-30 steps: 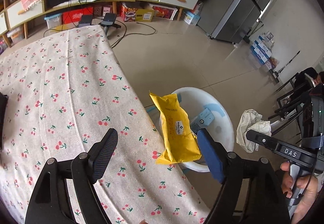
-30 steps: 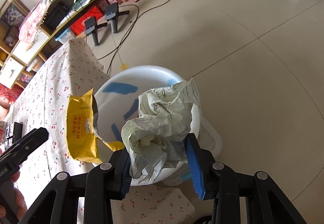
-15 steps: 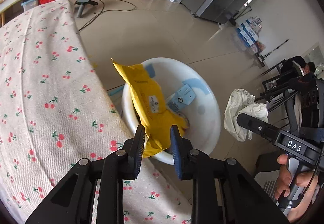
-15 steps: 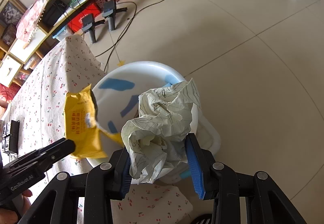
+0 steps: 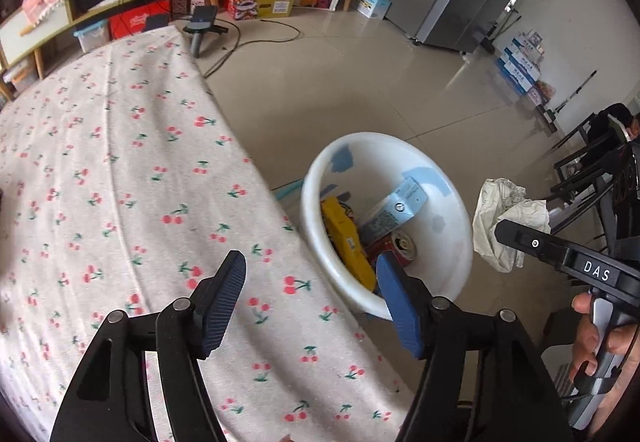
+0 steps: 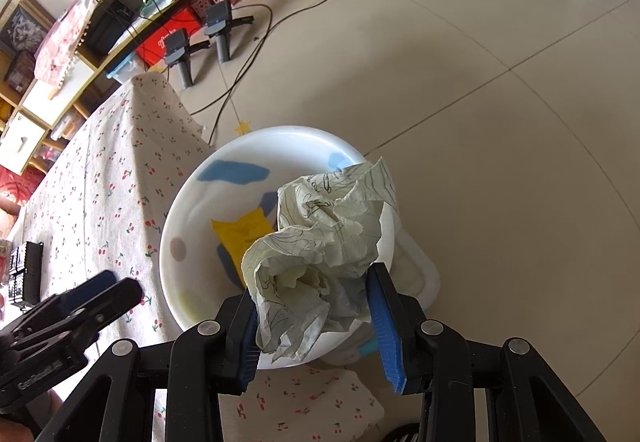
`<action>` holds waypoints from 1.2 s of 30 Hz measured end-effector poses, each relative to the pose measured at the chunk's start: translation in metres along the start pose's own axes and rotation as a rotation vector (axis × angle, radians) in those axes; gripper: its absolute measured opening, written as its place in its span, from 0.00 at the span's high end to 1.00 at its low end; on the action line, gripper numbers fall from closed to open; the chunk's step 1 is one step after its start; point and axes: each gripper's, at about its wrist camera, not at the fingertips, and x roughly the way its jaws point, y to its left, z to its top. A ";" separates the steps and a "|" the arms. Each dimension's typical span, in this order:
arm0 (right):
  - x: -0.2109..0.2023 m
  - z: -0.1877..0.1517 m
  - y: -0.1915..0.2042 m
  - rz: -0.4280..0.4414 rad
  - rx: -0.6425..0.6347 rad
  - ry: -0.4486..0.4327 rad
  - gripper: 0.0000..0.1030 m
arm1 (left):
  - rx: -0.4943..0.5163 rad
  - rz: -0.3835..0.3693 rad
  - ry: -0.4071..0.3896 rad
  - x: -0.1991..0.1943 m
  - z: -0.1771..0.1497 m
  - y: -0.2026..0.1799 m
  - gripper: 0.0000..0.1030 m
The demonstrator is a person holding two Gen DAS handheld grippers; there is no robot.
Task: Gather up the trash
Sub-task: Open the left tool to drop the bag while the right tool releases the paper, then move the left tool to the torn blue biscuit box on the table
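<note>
Your left hand-held gripper [image 5: 310, 302] hangs with its jaws spread and nothing between them, over the edge of the cherry-print surface [image 5: 120, 182]; those jaws have just been opening. Beside that surface, down on the tiled floor, stands the white bin [image 5: 452, 238] that takes the trash. Inside it lie a yellow packet [image 5: 346, 238], leaning against the near wall, a pale blue carton [image 5: 394, 208] and a red can [image 5: 400, 244].

Your right hand-held gripper [image 6: 316, 316] pinches a crumpled sheet of paper [image 6: 320, 242], scribbled with dark lines, and holds it above the near side of the bin's mouth. In the left wrist view the same paper shows just outside the bin's right-hand rim, so how well it sits over the opening is hard to judge.

Judging from this, the packet's drop is done and the paper's drop is the step in hand. The next move calls for you to bring the paper squarely over the opening, then spread the right jaws so it falls clear. It is light and bulky, so it may snag on a pad or catch the rim.
</note>
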 end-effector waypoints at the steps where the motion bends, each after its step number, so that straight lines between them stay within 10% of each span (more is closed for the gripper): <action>1: 0.001 0.000 0.002 -0.001 -0.003 0.000 0.58 | -0.004 0.023 -0.008 -0.005 -0.001 0.006 0.24; 9: 0.008 0.001 0.012 0.008 -0.012 -0.007 0.56 | -0.039 0.147 -0.054 -0.047 -0.022 0.051 0.08; 13: 0.006 0.002 0.015 0.018 0.005 -0.009 0.31 | -0.061 0.170 -0.068 -0.074 -0.037 0.071 0.05; 36: -0.028 -0.044 0.133 0.032 -0.224 -0.031 0.21 | -0.276 0.221 -0.104 -0.170 -0.140 0.214 0.02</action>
